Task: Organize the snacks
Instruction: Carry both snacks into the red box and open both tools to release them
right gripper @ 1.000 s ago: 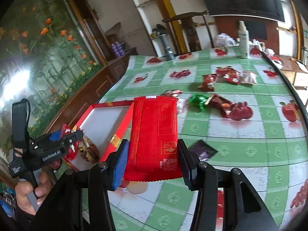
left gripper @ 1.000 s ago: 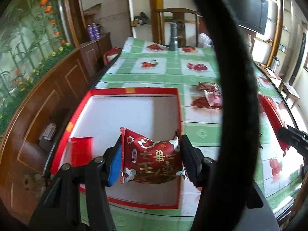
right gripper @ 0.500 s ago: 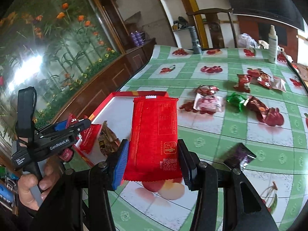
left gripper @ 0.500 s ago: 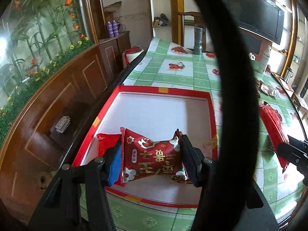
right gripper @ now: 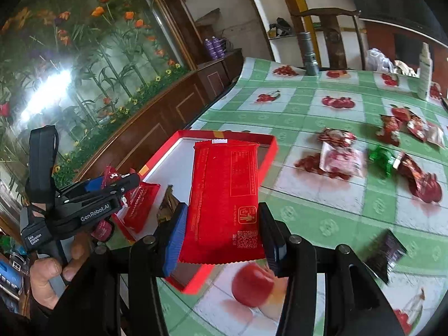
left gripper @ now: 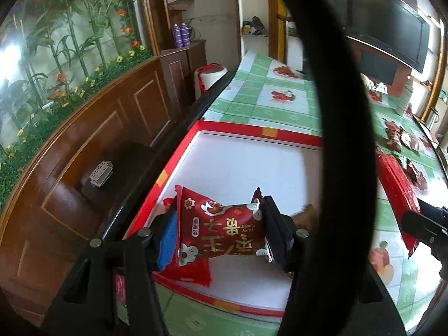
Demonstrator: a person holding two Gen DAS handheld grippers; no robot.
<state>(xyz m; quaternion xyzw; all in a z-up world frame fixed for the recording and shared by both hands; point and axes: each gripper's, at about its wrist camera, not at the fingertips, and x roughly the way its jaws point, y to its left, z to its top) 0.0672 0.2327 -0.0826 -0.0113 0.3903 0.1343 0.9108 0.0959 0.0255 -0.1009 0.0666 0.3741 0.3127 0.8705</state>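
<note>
My left gripper (left gripper: 221, 235) is shut on a dark red snack packet with gold characters (left gripper: 221, 229), held just above the near left corner of the red-rimmed white tray (left gripper: 260, 133). Under it in the tray lie a flat red packet (left gripper: 193, 273) and a brown snack (left gripper: 305, 212). My right gripper (right gripper: 222, 232) is shut on a long flat red packet (right gripper: 224, 190), which hangs over the tray's (right gripper: 224, 134) near right corner. The right wrist view also has the left gripper (right gripper: 120, 180) at the left, with a hand (right gripper: 50, 274) on its handle.
Several loose snacks (right gripper: 338, 156) lie on the green checked tablecloth right of the tray, among them a green one (right gripper: 380, 158) and a black packet (right gripper: 386, 249). A metal cylinder (right gripper: 308, 53) and a white bottle (right gripper: 424, 72) stand at the far edge. Wooden panelling (left gripper: 112, 128) runs along the left.
Both grippers have moved left with their packets. The left one now hangs over the red packet in the tray's near left corner. The right one now reaches over the tray's near right corner.
</note>
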